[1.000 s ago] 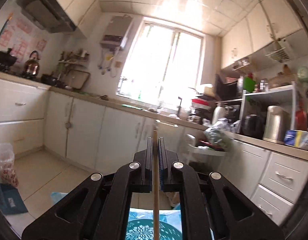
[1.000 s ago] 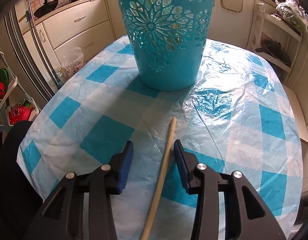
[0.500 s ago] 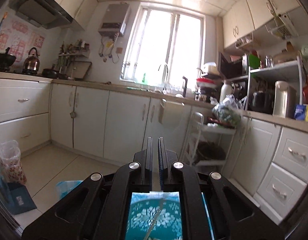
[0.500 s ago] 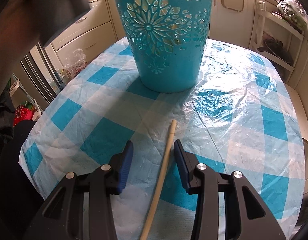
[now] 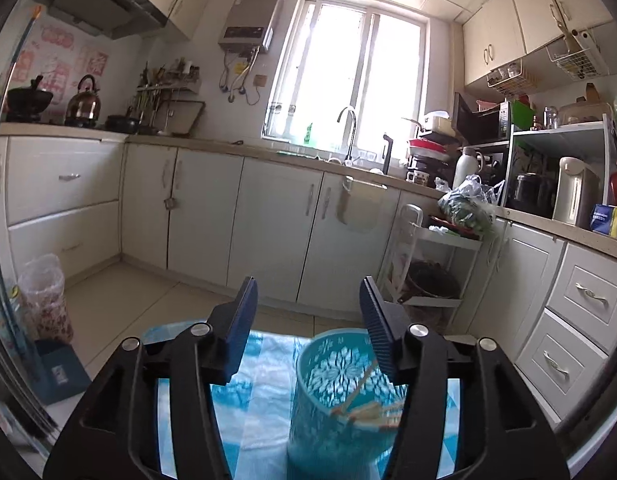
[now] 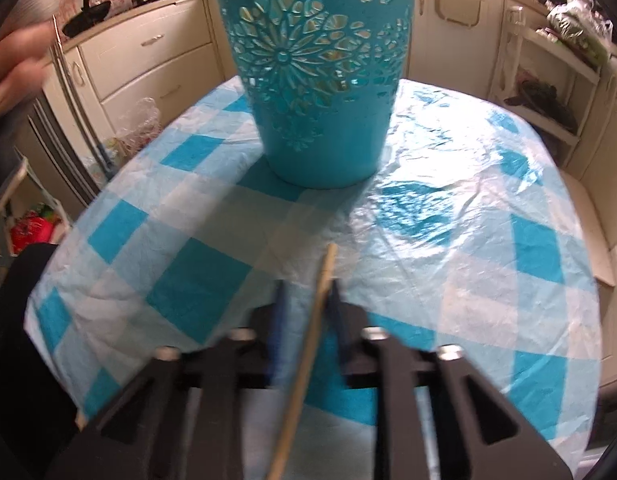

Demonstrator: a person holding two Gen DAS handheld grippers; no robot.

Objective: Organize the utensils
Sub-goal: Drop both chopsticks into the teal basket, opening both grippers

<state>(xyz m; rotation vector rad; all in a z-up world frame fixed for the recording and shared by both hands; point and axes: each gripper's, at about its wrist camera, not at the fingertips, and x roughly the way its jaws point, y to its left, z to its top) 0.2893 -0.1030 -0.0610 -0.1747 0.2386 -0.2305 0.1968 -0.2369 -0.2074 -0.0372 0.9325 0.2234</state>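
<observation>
A turquoise cut-out bucket point(image 6: 320, 80) stands on the blue-and-white checked table point(image 6: 488, 280). In the left wrist view the bucket point(image 5: 328, 412) holds several wooden chopsticks point(image 5: 364, 412). My left gripper point(image 5: 308, 320) is open and empty, high above the bucket. In the right wrist view a single wooden chopstick point(image 6: 312, 344) lies on the table. My right gripper point(image 6: 306, 308) is low at the table with its jaws narrowed around the chopstick, the right jaw touching it and a small gap on the left; the view is blurred.
Kitchen cabinets point(image 5: 268, 216) and a sink counter run behind the table. A wire trolley point(image 5: 424, 264) stands to the right. A person's hand point(image 6: 16, 64) is at the upper left of the right wrist view. A plastic bag point(image 5: 44, 296) sits on the floor.
My left gripper let go of its chopstick, which now lies in the bucket, and has opened wide. My right gripper has narrowed around the chopstick on the table.
</observation>
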